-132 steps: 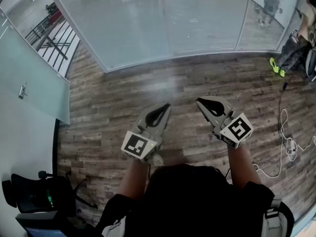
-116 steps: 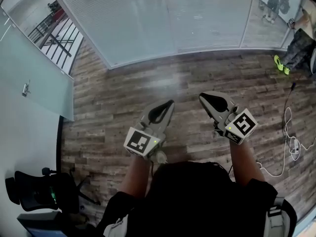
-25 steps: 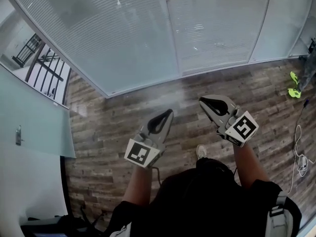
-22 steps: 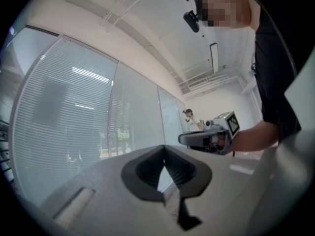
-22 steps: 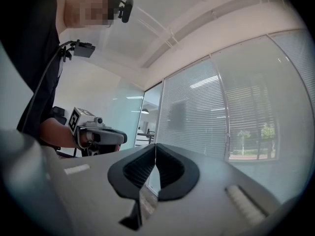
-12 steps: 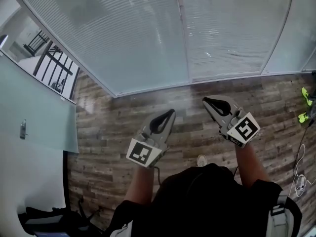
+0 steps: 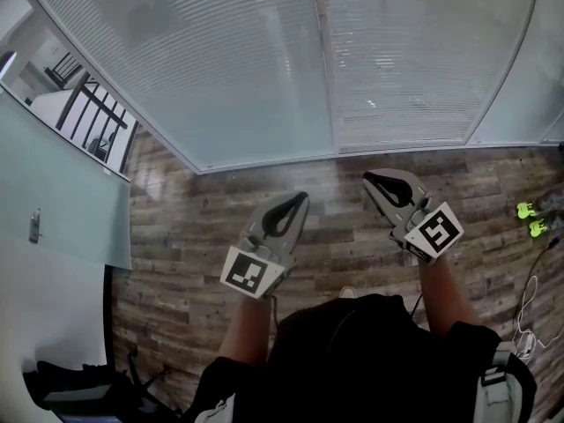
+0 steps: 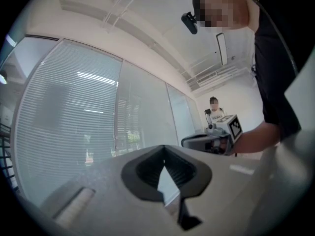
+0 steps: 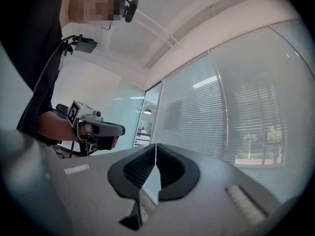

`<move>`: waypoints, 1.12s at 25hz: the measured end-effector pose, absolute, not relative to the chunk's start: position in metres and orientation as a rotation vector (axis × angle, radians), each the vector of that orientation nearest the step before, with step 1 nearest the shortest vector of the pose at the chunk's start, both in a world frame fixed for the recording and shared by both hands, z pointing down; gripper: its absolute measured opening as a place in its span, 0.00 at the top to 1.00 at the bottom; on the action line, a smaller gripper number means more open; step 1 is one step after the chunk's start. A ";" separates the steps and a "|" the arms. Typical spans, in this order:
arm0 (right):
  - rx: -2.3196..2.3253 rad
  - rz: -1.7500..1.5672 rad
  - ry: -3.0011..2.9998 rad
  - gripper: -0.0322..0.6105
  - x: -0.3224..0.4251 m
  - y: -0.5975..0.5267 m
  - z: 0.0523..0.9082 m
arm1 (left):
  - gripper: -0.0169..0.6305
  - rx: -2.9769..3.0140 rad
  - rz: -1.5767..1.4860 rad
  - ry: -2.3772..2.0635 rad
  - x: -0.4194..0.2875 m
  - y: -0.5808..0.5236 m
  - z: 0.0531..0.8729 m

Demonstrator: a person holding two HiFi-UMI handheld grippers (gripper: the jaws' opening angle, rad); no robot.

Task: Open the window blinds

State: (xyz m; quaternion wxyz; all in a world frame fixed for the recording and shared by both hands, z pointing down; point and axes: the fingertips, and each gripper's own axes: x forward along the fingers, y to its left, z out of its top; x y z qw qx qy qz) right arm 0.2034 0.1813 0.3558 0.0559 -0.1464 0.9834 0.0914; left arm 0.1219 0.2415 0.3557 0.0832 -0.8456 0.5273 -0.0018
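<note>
Closed white blinds (image 7: 220, 69) hang behind glass wall panels across the top of the head view, with a second blind panel (image 7: 405, 60) to the right of a vertical frame post. My left gripper (image 7: 300, 198) and right gripper (image 7: 372, 179) are held side by side over the wood floor, a short way from the foot of the glass. Both are shut with nothing between their tips. In the left gripper view the blinds (image 8: 64, 127) fill the left half beyond my left gripper (image 8: 164, 149). In the right gripper view the blinds (image 9: 231, 117) rise to the right of my right gripper (image 9: 155, 146).
A frosted glass door (image 7: 53, 201) with a handle stands at the left. Dark gear (image 7: 70, 390) sits on the wood floor (image 7: 176, 227) at the lower left. Yellow-green shoes (image 7: 531, 218) and white cables (image 7: 529, 315) lie at the right edge. A second person (image 8: 215, 111) stands far off.
The glass wall and blinds have come nearer and fill more of the head view. Both grippers travelled forward with me, staying shut. The shoes slid toward the right edge.
</note>
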 end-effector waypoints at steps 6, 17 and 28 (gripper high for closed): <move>-0.375 0.269 3.014 0.95 0.208 0.170 0.367 | 0.97 -2.504 -0.026 1.608 0.126 0.224 0.361; -0.397 0.210 2.979 0.95 0.211 0.144 0.368 | 0.97 -2.509 -0.038 1.640 0.129 0.202 0.364; -0.446 0.248 2.991 0.94 0.194 0.124 0.365 | 0.97 -2.544 -0.009 1.587 0.115 0.179 0.368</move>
